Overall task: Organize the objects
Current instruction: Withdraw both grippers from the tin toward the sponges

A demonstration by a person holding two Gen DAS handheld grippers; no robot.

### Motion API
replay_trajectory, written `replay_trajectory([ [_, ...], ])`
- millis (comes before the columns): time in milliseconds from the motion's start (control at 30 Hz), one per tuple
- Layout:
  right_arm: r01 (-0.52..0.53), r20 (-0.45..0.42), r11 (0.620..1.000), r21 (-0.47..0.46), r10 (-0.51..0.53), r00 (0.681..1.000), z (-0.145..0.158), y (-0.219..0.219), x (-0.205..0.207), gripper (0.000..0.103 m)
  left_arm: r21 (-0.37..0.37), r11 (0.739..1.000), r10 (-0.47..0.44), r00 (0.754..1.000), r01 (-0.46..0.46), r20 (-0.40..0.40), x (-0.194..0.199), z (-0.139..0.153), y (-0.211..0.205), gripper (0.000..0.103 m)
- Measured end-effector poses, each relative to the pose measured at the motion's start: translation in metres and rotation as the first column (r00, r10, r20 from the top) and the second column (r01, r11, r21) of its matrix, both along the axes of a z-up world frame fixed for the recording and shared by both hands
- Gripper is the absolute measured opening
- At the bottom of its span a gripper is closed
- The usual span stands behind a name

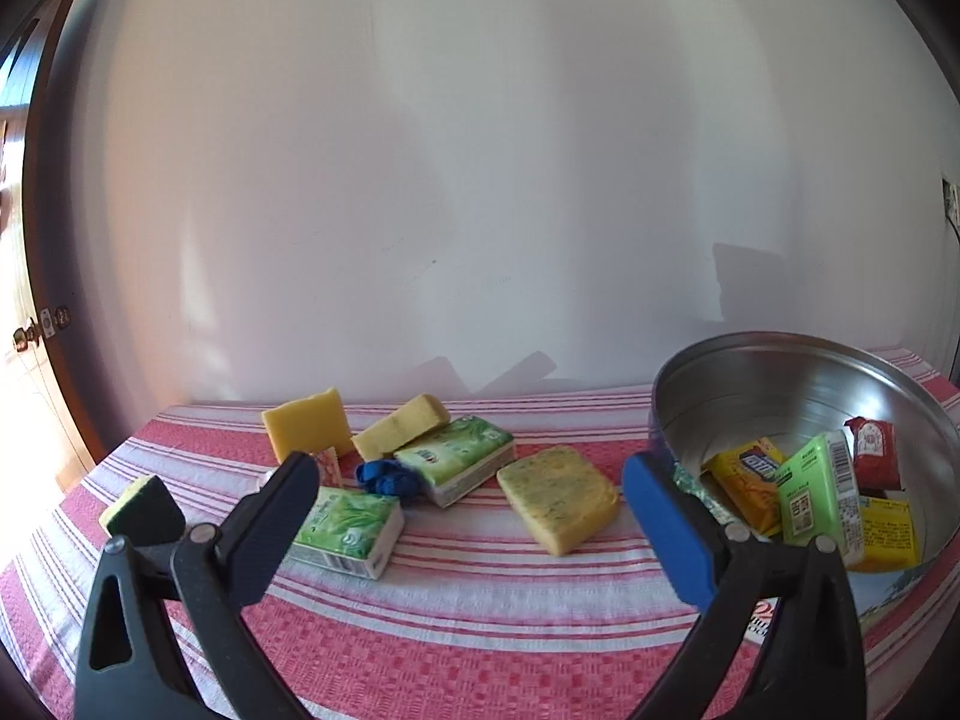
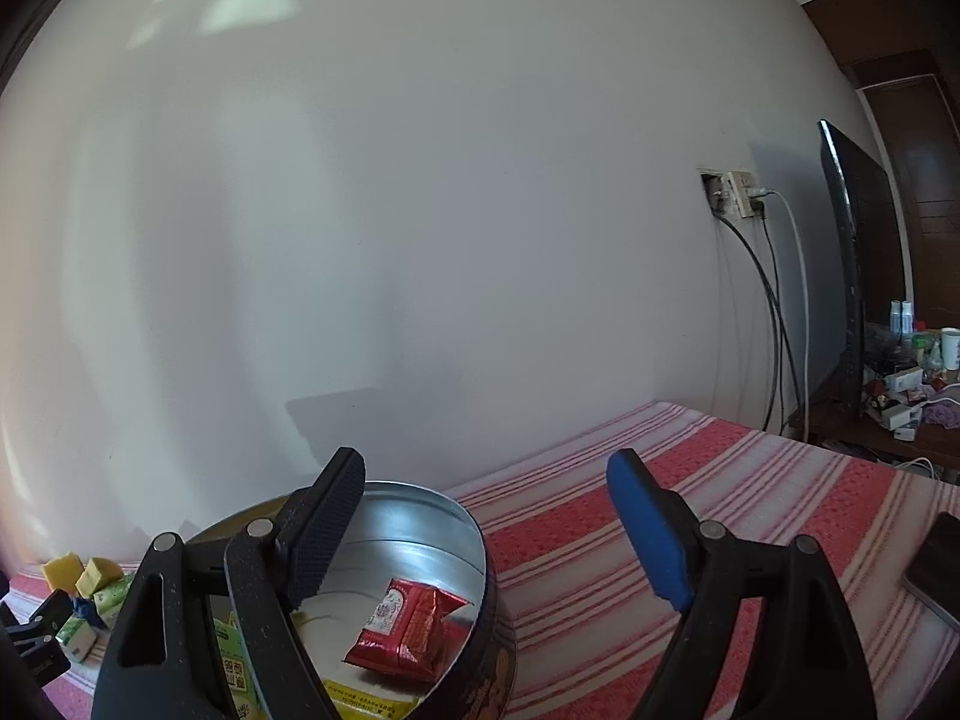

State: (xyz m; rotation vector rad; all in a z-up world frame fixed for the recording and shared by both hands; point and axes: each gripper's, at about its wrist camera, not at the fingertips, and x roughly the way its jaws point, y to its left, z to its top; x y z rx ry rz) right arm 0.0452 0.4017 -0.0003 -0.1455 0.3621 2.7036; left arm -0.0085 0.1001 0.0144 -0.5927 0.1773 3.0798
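**At the Round Tin: Sorting Partly Done, Both Claws Empty**

Nearest the left wrist camera, the left gripper (image 1: 468, 516) stands wide open with nothing between its pads. Just beyond its fingertips, at lower centre of that frame, the sponge (image 1: 558, 498) lies flat on the striped cloth (image 1: 480, 630), slightly right of the gap's midline and not touching either pad. Left of it, behind the black pad, lies a green tissue pack (image 1: 351, 531); a second tissue pack (image 1: 459, 462) and a blue crumpled item (image 1: 387, 477) sit further back. Two yellow sponge blocks (image 1: 360, 429) stand at the far edge near the wall.

At lower right, the round tin (image 1: 804, 372) already contains several packets, among them a red packet (image 1: 873, 453). Judged from this, the task is partly complete: about half the loose items remain on the cloth.

From the right wrist view, the right gripper (image 2: 486, 531) is likewise open and holds nothing. Its black pad hangs over the tin's rim at lower left; the red packet lies below and between the pads, untouched.
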Motion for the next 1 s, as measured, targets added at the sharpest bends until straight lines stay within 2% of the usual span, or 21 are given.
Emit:
replay_trajectory([
  [167,0.015,0.003,1.000,-0.014,-0.015,1.000,-0.001,-0.015,0.013,0.085,-0.003,1.000,-0.002,1.000,0.002,-0.006,0.002,0.000,-0.015,0.102],
  [333,0.016,-0.002,0.999,0.029,-0.016,1.000,0.002,-0.042,0.017,0.085,0.009,1.000,-0.001,1.000,0.001,0.002,0.001,-0.001,-0.033,0.102],
  [633,-0.087,0.012,0.996,0.019,0.086,0.996,0.001,-0.108,0.000,0.085,0.029,0.999,0.035,0.999,-0.036,0.016,-0.008,-0.003,-0.074,0.102],
  [1000,-0.223,0.036,0.974,0.027,0.222,0.974,-0.001,-0.185,-0.028,0.085,0.056,0.995,0.081,0.996,-0.083,0.039,-0.020,-0.006,-0.122,0.102],
])
